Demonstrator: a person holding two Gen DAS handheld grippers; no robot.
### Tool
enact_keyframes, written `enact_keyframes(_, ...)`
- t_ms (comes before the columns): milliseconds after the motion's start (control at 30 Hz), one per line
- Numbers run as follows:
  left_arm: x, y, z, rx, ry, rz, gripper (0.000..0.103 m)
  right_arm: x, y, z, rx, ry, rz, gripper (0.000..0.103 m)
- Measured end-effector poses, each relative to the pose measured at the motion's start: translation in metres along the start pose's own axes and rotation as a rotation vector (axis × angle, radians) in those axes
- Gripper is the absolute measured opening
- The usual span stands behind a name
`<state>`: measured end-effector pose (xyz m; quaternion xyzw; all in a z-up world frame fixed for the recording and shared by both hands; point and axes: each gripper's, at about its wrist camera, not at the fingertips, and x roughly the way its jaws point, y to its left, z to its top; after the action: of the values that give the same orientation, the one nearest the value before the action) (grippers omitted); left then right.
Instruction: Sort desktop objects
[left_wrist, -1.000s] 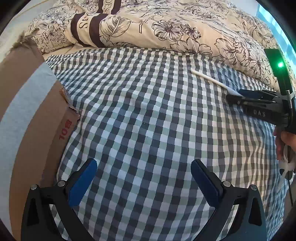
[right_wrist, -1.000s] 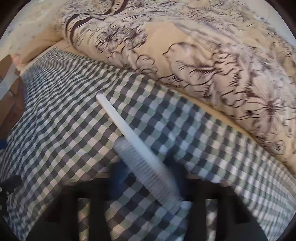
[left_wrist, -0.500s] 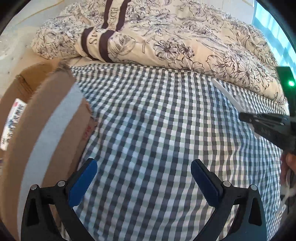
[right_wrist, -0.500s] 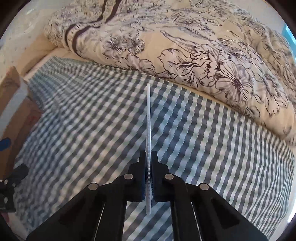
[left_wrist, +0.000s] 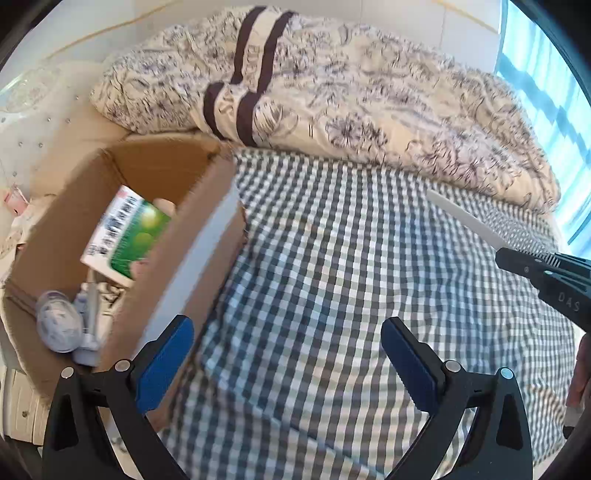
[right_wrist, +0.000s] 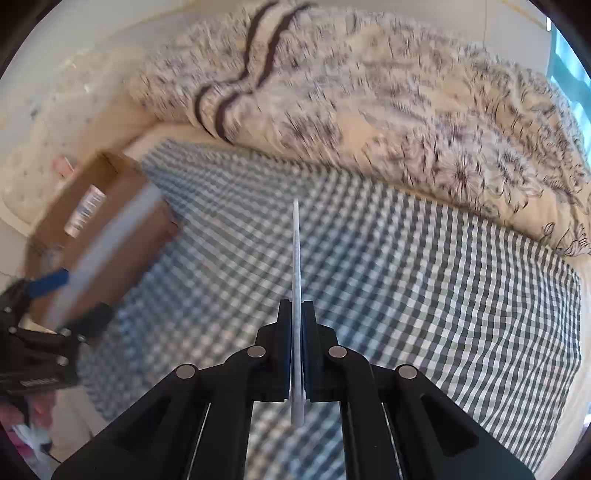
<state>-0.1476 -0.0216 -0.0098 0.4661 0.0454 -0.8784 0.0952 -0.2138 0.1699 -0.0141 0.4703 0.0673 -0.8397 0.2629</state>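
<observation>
On a bed spread with a checked cloth (left_wrist: 332, 258) below a flowered quilt (left_wrist: 369, 92), the right gripper (right_wrist: 295, 314) is clamped on a white comb (right_wrist: 296, 258), held edge-on above the cloth. The left gripper (left_wrist: 288, 350) gapes wide, empty. Only the left wrist view looks inside the cardboard box (left_wrist: 207, 236), where a green-and-white packet (left_wrist: 125, 236) lies.

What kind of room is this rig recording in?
Most likely a bedroom: the work surface is a bed under a checked sheet, with a bunched floral duvet behind it. A cardboard box of sorted items sits at its edge.
</observation>
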Motion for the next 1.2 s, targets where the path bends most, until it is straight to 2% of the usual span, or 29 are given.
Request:
enact_keyframes(200, -0.048, 0.035, 0.005, -0.015, -0.078, -0.002, 0.103, -0.047, 0.059, 0.014, -0.016, -0.063, 0.091, 0.004)
enact_keyframes(367, -0.069, 0.079, 0.009, -0.045, -0.091, 0.024, 0.103, -0.059, 0.128, 0.031, -0.067, -0.105, 0.155, 0.004)
enact_keyframes(467, -0.074, 0.113, 0.006, -0.073, -0.099, 0.035, 0.103, -0.046, 0.171, 0.046, -0.076, -0.107, 0.218, 0.004)
enact_keyframes(600, -0.067, 0.155, -0.002, -0.112, -0.083, 0.039, 0.103, -0.010, 0.223, 0.062, -0.077, -0.088, 0.279, 0.004)
enact_keyframes(800, -0.052, 0.187, -0.007, -0.107, -0.083, 0.042, 0.103, 0.038, 0.259, 0.080, -0.035, -0.058, 0.331, 0.006)
enact_keyframes(833, -0.050, 0.190, -0.007, -0.106, -0.085, 0.031, 0.103, 0.044, 0.262, 0.081, -0.025, -0.045, 0.322, 0.013)
enact_keyframes(900, -0.046, 0.192, -0.008, -0.091, -0.089, 0.010, 0.103, 0.054, 0.267, 0.085, -0.018, -0.012, 0.178, 0.085)
enact_keyframes(933, -0.044, 0.192, -0.008, -0.079, -0.093, 0.006, 0.103, 0.053, 0.266, 0.085, -0.016, -0.040, 0.125, 0.086)
enact_keyframes(1000, -0.043, 0.190, -0.009, -0.059, -0.108, 0.002, 0.103, 0.042, 0.260, 0.083, -0.018, -0.118, 0.138, 0.086)
enact_keyframes(1133, -0.043, 0.184, -0.012, -0.040, -0.128, -0.020, 0.103, 0.019, 0.236, 0.076, 0.055, -0.155, 0.114, 0.086)
enact_keyframes(1200, -0.047, 0.178, -0.015, -0.028, -0.146, -0.025, 0.103, -0.002, 0.222, 0.061, 0.075, -0.206, 0.070, 0.086)
